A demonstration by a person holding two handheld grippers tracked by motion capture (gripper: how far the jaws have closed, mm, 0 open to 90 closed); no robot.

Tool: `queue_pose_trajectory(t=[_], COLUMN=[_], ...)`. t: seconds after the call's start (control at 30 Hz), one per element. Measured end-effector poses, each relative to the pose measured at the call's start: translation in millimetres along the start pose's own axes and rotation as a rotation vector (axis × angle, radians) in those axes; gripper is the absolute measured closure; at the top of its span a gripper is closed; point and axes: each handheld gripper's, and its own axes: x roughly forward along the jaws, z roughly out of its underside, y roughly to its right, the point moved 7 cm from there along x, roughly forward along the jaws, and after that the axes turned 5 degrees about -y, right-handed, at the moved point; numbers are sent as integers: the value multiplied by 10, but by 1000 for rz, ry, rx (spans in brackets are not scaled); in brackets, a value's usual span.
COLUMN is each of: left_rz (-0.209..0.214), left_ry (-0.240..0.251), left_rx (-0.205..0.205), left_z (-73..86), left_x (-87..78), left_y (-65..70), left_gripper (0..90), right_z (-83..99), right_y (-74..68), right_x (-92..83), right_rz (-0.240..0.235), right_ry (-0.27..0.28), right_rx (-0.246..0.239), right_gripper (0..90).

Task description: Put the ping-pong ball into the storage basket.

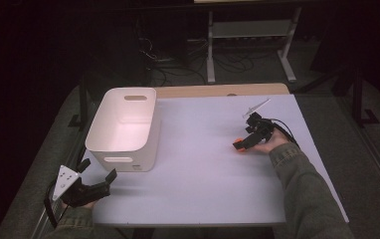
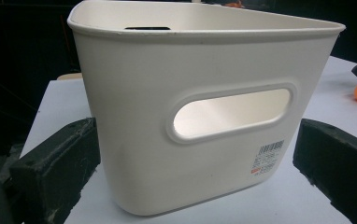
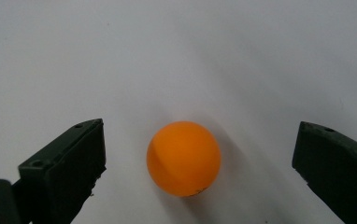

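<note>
1. High view: the right gripper sits low over the table toward its right edge, about midway between the near and far edges, with an orange ball at its tip.
2. Right gripper view: the ball rests on the table surface between the two jaws, which stand wide with clear gaps on both sides; nothing is gripped.
3. High view: the left gripper lies at the near left corner of the table, just before a white bin that stands along the left edge.
4. Left gripper view: the jaws are spread apart on either side of the bin, clear of its handle wall; nothing is held.
</note>
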Motion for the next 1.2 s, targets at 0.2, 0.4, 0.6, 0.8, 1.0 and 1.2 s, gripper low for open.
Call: queue_pose_trajectory(t=[0.2,0.4,0.6,0.8,1.0,1.2], left_rz=[0,1,1,3,3,2], left_ry=[-2,-3,-1,-3,-4,-3], left_rx=[0,-1,-2,3,4,3], left_z=[2,3,1,3,3,3], left_x=[1,1,0,1,1,1], left_y=[-1,1,1,4,3,3], left_gripper=[1,1,1,1,1,1], right_z=[18,43,53,56,51,47], right_y=[-6,-5,9,-2,-21,-27], right_x=[47,90,97,97,80,75], right_rz=[-29,-35,-39,-56,-61,-60], right_ry=[-22,-48,-51,-51,-48,-43], right_rx=[-11,-16,-25,-36,-47,-52], right_gripper=[131,228,350,415,490,497])
